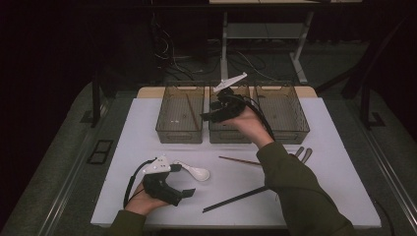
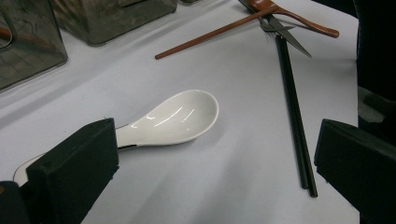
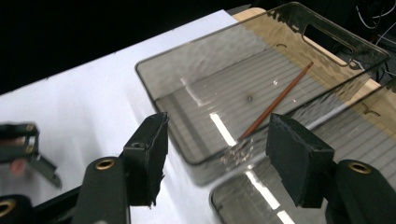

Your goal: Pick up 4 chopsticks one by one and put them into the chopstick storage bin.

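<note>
Two hand-held grippers over a white table [image 1: 147,128] carrying three clear bins and loose utensils.

The left gripper [image 2: 215,154] rests low with jaws spread wide; the white spoon [image 2: 175,116] lies on the table between them, its handle just beside the left-hand jaw. The right gripper [image 3: 217,154], jaws parted and empty, hovers above the left bin [image 3: 187,70], in which a brown chopstick [image 3: 275,100] lies. Black chopsticks [image 2: 294,116] lie near the spoon.

I held my left hand-held gripper [image 1: 184,192] low near my body, jaws spread wide, while my right hand-held gripper [image 1: 205,116], jaws also apart, reached forward with arm extended.
</note>
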The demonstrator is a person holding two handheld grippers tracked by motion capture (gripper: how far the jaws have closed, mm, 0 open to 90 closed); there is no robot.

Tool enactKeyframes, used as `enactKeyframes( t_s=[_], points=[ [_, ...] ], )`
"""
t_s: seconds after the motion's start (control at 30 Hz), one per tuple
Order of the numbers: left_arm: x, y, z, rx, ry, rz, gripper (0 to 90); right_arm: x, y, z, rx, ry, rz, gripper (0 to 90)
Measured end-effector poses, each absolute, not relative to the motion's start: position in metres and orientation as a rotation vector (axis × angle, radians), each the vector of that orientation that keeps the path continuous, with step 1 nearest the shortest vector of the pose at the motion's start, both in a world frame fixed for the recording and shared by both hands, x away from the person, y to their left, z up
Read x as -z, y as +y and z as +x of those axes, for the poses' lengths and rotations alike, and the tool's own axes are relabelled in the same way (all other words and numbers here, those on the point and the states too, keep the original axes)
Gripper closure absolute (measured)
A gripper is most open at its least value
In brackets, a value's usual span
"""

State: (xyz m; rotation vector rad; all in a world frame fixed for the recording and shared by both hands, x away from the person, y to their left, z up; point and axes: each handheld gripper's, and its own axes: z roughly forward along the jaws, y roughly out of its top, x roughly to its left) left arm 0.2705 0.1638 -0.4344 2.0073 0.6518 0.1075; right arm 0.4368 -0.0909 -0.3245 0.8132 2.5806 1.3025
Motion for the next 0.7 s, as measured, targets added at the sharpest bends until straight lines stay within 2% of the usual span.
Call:
enactKeyframes(
  t_s=[0.7],
  points=[
    [0.436, 0.159, 0.27, -0.155, 0.672, 2.045, 0.7, 0.328, -0.163, 0.402, -1.295, 2.584, 0.763, 38.8]
  ],
)
